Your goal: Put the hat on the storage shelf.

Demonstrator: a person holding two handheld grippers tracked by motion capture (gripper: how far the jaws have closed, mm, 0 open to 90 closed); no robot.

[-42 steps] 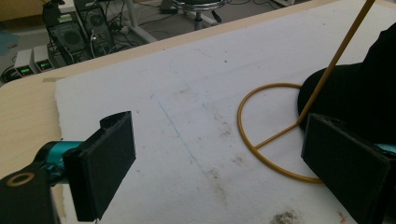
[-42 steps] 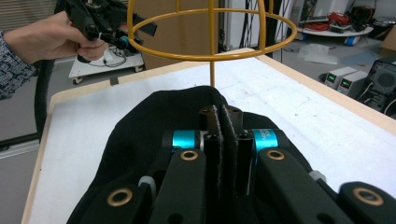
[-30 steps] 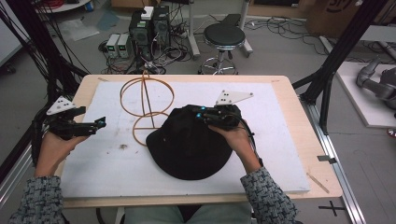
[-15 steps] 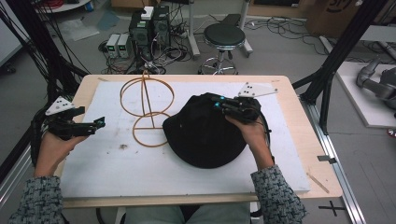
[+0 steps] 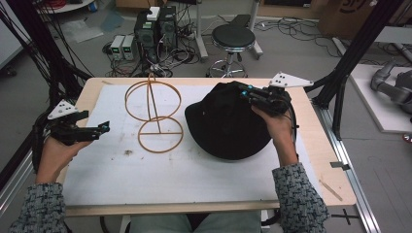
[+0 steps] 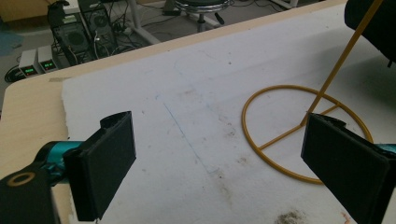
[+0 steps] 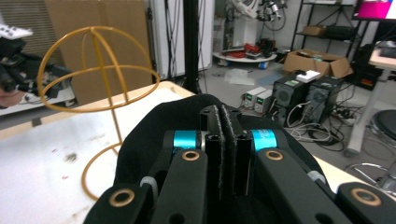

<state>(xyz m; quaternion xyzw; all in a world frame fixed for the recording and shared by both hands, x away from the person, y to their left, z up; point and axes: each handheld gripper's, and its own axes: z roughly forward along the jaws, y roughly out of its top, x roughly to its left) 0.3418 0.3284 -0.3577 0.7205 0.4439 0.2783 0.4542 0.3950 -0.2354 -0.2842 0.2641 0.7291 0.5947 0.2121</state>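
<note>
A black hat is at the right half of the white mat, tilted up at its far side. My right gripper is shut on the hat's far edge; in the right gripper view the jaws are pressed together on the black fabric. A yellow wire hat stand with a round base and a domed top stands left of the hat, apart from it. My left gripper hovers open at the mat's left edge, its jaws wide apart, pointing at the stand's base ring.
The white mat covers most of the wooden table. Behind the table are a black stool and computer boxes on the floor. Black frame posts rise at both sides.
My right gripper has carried the hat to the right and toward the far edge, away from the stand. The left gripper has stayed almost still.
</note>
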